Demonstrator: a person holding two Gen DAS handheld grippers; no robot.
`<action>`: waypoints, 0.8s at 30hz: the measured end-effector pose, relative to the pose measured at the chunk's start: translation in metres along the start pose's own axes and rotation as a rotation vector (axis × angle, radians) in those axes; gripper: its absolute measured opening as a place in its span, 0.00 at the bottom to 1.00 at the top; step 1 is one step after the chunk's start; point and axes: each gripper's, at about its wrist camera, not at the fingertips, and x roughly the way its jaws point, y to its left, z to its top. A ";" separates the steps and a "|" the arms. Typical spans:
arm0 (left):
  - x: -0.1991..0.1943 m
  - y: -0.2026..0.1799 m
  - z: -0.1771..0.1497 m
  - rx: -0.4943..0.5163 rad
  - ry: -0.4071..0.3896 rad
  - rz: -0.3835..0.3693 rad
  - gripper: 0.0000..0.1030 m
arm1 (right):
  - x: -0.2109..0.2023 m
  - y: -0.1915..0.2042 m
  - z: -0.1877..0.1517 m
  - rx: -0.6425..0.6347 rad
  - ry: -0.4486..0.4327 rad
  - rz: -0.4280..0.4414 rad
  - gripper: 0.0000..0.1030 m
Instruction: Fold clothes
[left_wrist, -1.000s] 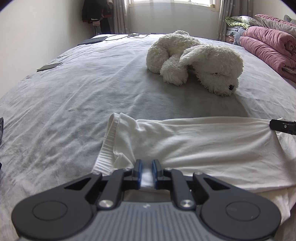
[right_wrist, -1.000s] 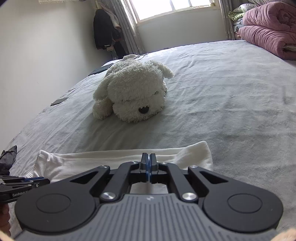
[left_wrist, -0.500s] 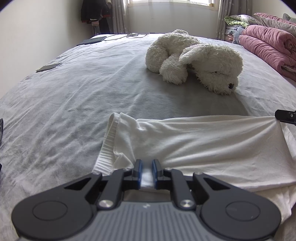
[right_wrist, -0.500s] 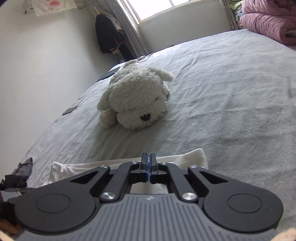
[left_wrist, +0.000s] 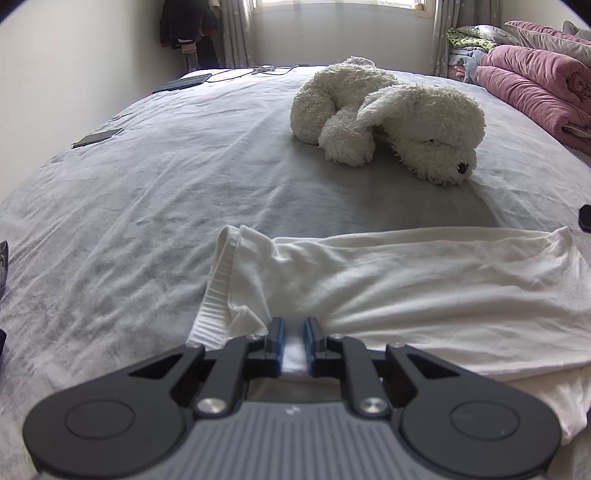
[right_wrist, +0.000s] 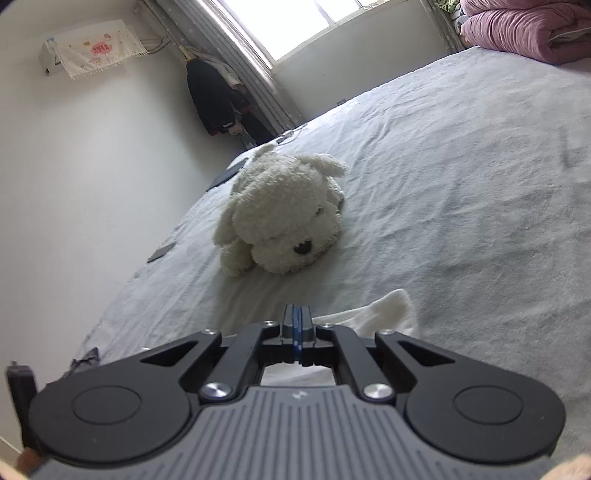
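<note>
A white garment (left_wrist: 406, 291) lies folded over on the grey bed, with a ribbed hem at its left end. My left gripper (left_wrist: 293, 328) is shut on a bunched edge of it near that hem, and white cloth shows between the blue pads. My right gripper (right_wrist: 296, 321) is shut with its pads pressed together, tilted up over the garment's right end (right_wrist: 388, 314); whether cloth is pinched between the pads is hidden. The right gripper's tip (left_wrist: 584, 218) shows at the right edge of the left wrist view.
A white plush dog (left_wrist: 391, 118) lies on the grey bed (left_wrist: 147, 206) just beyond the garment. Pink quilts (left_wrist: 535, 88) are stacked at the right. A phone (left_wrist: 96, 137) and a tablet (left_wrist: 183, 82) lie near the left wall. Dark clothes hang by the window.
My right gripper has lifted and tilted to the left, and its tip has slid towards the right edge of the left wrist view. The garment's right end has gone slack. My left gripper has kept its grip.
</note>
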 end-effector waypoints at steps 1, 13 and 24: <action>0.000 0.001 0.001 -0.004 0.003 -0.004 0.13 | -0.010 0.005 -0.003 0.024 -0.008 0.034 0.00; -0.002 0.009 0.005 -0.025 0.030 -0.055 0.13 | -0.120 0.128 -0.169 0.069 0.522 0.408 0.04; -0.006 0.006 0.002 -0.012 0.028 -0.044 0.13 | -0.139 0.123 -0.241 0.220 0.803 0.342 0.16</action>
